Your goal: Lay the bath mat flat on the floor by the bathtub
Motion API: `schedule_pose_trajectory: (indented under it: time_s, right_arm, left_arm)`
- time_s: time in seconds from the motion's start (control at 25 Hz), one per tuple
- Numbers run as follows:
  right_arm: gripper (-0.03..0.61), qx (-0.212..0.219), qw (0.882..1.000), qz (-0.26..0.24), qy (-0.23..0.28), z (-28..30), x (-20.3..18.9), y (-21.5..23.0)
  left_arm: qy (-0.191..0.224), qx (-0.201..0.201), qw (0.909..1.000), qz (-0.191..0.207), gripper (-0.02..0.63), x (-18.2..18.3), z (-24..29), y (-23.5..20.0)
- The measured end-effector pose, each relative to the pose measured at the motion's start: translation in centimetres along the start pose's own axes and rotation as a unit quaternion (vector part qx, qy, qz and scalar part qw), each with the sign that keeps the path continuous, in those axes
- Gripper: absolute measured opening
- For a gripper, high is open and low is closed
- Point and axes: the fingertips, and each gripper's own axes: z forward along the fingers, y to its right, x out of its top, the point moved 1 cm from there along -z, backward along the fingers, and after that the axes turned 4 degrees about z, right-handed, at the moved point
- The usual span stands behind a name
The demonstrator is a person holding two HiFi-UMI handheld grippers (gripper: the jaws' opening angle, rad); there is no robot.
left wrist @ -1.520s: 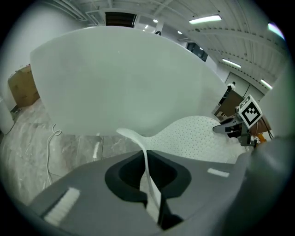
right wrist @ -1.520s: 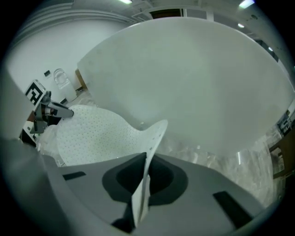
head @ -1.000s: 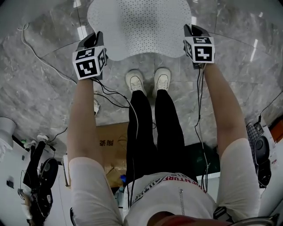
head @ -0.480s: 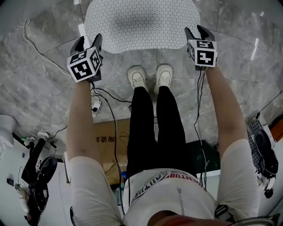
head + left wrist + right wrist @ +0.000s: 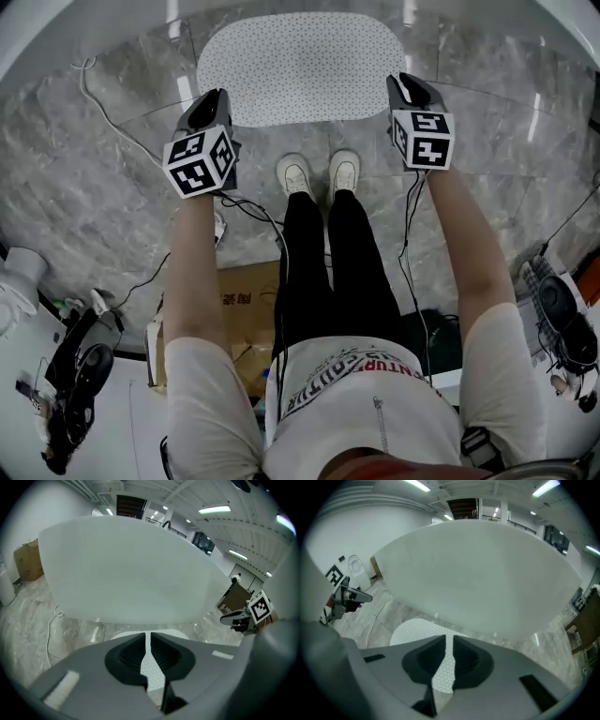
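I counted one bath mat (image 5: 300, 67) and one big white bathtub (image 5: 126, 569). One loose white wire (image 5: 91, 86) lay on the floor (image 5: 84, 206). I had two white shoes (image 5: 296, 175), two legs (image 5: 328, 272) and two arms (image 5: 192, 272).

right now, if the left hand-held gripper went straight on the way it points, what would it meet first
Probably the bathtub wall, straight ahead of the left hand-held gripper; the bath mat lies lower, on the floor. Depth is unclear. The gripper's jaws are closing, nothing between them.

White short-sleeved T-shirt (image 5: 347, 412) (curved lettering across the front), black trousers (image 5: 328, 272), white shoes (image 5: 295, 175); thin black cables (image 5: 407, 244) hang from the grey left gripper (image 5: 214, 94) and right gripper (image 5: 405, 82).
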Motion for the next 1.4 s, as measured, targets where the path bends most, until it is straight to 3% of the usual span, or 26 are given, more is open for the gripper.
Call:
schedule_pose_trajectory:
  time_s: [0.04,0.2,0.44,0.64,0.76,0.88,1.12,1.4]
  right_arm:
    - [0.039,-0.001,1.000,0.005,0.005,-1.3,1.0,-0.2]
    - [0.014,0.027,0.999,0.024,0.025,-6.6,5.8,-1.6]
    - [0.011,0.065,0.993,0.013,0.098,-17.4,11.9,-4.3]
    - [0.009,0.089,0.979,-0.033,0.181,-28.0,18.2,-6.0]
    - [0.009,0.078,0.976,-0.018,0.201,-33.9,21.2,-5.9]
    - [0.009,0.068,0.973,0.012,0.220,-38.7,23.8,-5.9]
    - [0.009,0.074,0.953,0.012,0.294,-48.2,28.0,-7.0]
    - [0.009,0.089,0.920,-0.024,0.381,-56.7,32.2,-7.7]
  left_arm:
    - [0.003,-0.004,1.0000,-0.006,0.038,1.1,-1.0,0.6]
    - [0.011,-0.026,0.9995,-0.017,0.012,6.3,-5.5,2.9]
    - [0.074,-0.056,0.9949,0.040,0.012,13.4,-15.2,9.0]
    - [0.144,-0.076,0.9814,0.101,0.012,20.5,-24.8,14.3]
    - [0.188,-0.067,0.9717,0.126,0.011,24.3,-30.9,16.6]
    - [0.244,-0.049,0.9559,0.156,0.011,28.3,-36.2,18.5]
    - [0.298,-0.078,0.9356,0.173,0.011,33.0,-45.2,23.2]
    - [0.347,-0.069,0.9189,0.175,0.012,36.3,-52.1,25.8]
